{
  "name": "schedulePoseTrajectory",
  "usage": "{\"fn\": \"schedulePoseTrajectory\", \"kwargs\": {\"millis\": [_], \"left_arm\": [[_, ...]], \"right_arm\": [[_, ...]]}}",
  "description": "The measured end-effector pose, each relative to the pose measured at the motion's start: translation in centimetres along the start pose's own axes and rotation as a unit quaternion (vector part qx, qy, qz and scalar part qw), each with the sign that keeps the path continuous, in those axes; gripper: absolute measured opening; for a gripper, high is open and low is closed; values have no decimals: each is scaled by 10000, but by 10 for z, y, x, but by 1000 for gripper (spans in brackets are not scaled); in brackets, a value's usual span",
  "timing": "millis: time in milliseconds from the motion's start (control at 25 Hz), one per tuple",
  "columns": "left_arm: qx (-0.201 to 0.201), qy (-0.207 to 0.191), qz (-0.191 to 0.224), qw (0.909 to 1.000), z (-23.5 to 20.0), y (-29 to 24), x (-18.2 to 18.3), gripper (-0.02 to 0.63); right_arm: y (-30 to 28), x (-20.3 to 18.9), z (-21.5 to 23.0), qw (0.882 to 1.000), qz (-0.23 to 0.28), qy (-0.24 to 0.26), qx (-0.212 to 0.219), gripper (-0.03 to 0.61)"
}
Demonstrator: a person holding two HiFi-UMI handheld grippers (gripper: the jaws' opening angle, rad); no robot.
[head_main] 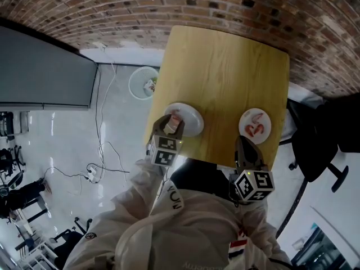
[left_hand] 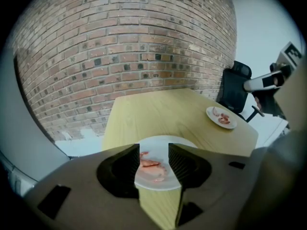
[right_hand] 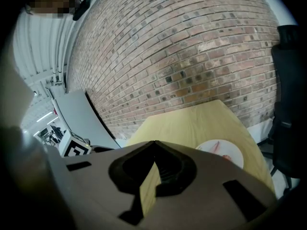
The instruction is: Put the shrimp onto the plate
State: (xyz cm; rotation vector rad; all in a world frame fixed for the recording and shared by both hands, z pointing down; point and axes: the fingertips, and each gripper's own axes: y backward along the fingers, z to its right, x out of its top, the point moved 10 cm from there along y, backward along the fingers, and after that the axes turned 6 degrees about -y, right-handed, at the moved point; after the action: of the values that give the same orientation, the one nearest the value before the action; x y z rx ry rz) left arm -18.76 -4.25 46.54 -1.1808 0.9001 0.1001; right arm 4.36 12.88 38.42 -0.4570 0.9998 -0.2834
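Observation:
On the wooden table (head_main: 225, 72) stand two white plates. My left gripper (head_main: 173, 120) hangs over the left plate (head_main: 191, 116), shut on a pink shrimp (left_hand: 151, 166) that fills the gap between the dark pads (left_hand: 128, 163); the plate (left_hand: 165, 140) shows just beneath it. The right plate (head_main: 255, 124) holds red and white shrimp (head_main: 256, 127); it also appears in the left gripper view (left_hand: 221, 117) and the right gripper view (right_hand: 225, 151). My right gripper (head_main: 246, 149) hovers at the table's front edge before that plate, its jaws (right_hand: 154, 145) shut and empty.
A black office chair (head_main: 309, 139) stands right of the table. On the floor to the left are a white bin (head_main: 143, 82) and loose cables (head_main: 98, 170). A brick wall (head_main: 169, 4) runs behind the table, with a grey panel (head_main: 45, 72) at left.

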Motion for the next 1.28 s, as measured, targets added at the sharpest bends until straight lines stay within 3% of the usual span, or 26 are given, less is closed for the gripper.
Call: {"fn": "schedulePoseTrajectory", "kwargs": {"millis": [480,760,1280], "left_arm": [[-377,-348,-474,9976,-17,-37,-12,249],[-496,-478,-628,9956,-15,-53,-14,255],[-380,-202,-674,9968,-22,-61,-17,255]], "right_arm": [[-11,-2,5,9998,-132,-71,-157,23],[-18,-2,9,9995,-192,-113,-244,23],[-28,0,12,9993,-263,-134,-208,23]]}}
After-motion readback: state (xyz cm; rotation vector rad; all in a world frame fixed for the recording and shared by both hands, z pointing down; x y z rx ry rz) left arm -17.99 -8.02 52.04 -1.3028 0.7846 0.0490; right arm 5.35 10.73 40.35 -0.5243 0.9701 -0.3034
